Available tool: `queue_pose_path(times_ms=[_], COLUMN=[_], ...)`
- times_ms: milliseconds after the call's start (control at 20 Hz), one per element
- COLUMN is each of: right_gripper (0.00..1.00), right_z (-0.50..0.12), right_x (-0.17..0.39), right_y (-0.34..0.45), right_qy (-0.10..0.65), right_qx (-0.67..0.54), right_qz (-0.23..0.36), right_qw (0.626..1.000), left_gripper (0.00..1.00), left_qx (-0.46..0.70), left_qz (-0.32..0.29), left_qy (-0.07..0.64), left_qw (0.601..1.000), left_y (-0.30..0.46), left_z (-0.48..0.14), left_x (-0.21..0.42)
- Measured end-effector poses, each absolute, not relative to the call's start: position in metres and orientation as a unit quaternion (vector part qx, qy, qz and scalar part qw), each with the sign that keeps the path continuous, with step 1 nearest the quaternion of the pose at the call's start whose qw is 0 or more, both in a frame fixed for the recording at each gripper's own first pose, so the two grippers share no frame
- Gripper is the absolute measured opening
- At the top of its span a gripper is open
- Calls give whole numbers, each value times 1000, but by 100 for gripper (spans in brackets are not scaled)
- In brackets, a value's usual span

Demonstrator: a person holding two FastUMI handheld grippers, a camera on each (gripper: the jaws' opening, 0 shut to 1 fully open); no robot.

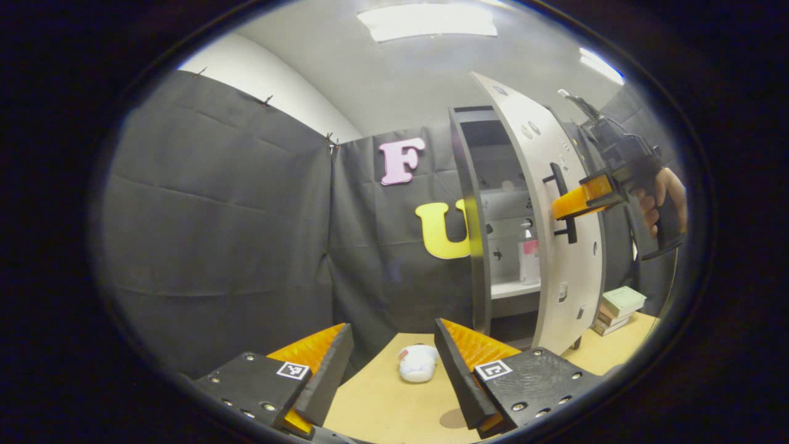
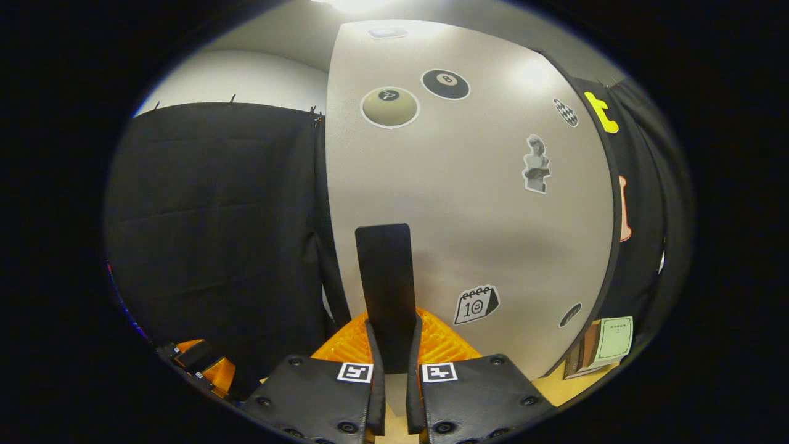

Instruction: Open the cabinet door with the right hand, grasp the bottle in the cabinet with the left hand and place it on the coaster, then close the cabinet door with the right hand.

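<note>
Bottle [image 1: 528, 256] upright on shelf inside cabinet [image 1: 493, 216], ahead and right of left claw [image 1: 394, 364], well apart from it. Cabinet door [image 1: 555, 203] swung partly open. Right claw [image 2: 392, 345] closed on door handle [image 2: 385, 290], both fingers pressing its sides; same claw seen from left gripper view [image 1: 576, 203] with hand [image 1: 666, 197] behind. Left claw wide open, empty, above table [image 1: 382, 407]. White soft object [image 1: 418, 362] on table just ahead between its fingers. Book stack [image 1: 619, 308] on table beyond door.
</note>
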State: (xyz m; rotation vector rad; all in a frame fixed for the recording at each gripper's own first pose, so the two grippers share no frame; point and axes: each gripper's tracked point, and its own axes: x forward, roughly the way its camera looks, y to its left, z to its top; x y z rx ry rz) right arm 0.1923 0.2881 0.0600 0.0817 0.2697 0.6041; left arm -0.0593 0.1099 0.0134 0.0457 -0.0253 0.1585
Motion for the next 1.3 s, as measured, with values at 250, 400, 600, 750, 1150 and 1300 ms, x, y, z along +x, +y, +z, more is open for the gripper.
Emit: queue_pose_path(times_ms=[250, 400, 600, 750, 1150, 1300], right_gripper=[15, 15, 15, 19, 14, 14], right_z=[58, 57, 58, 58, 55, 55], right_x=[193, 192, 190, 188, 189, 189], right_y=[279, 273, 263, 254, 241, 235], right_qy=[136, 136, 136, 132, 131, 130], right_qx=[46, 47, 49, 45, 42, 45], right_qz=[316, 323, 325, 321, 302, 293], right_qw=[938, 935, 934, 937, 943, 946], left_gripper=[80, 82, 80, 80, 80, 80], left_qx=[21, 23, 21, 22, 14, 14], left_qz=[49, 32, 7, -13, -66, -76], left_qy=[-20, -25, -27, -32, -37, -39], left_qw=[998, 999, 999, 999, 997, 996], left_y=[67, 40, 2, -28, -104, -122], left_z=[20, 24, 26, 33, 32, 33], left_x=[-48, -43, -35, -29, -25, -22])
